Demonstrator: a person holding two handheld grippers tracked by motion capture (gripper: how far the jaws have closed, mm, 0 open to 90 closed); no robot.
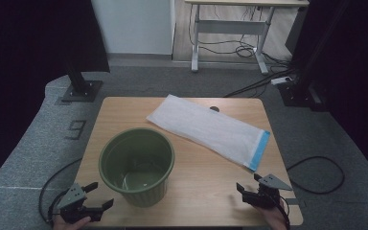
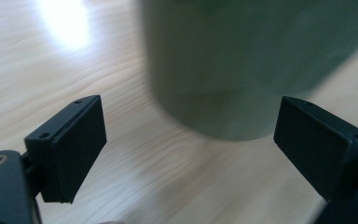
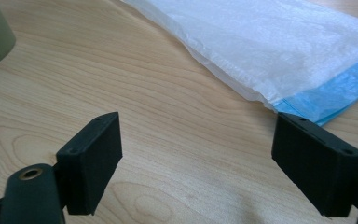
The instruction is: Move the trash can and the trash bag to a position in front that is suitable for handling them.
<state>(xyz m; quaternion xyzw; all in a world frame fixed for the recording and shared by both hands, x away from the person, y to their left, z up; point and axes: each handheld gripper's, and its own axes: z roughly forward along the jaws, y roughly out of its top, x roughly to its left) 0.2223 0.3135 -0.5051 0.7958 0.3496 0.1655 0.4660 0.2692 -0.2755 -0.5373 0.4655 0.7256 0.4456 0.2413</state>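
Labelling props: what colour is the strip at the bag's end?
Light blue strip on the white bag; clearest in the high view.

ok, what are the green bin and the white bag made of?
Green bin: likely moulded plastic, with a dull satin sheen, ribbed wall and rolled rim. White bag: thin translucent plastic film, crinkly and lying flat, with a blue band at one end. Table: light wood-grain top, possibly laminate.

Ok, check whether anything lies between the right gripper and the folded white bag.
Nothing visible does. Bare wooden table runs from the open right gripper up to the white bag; the green bin stands off to its left.
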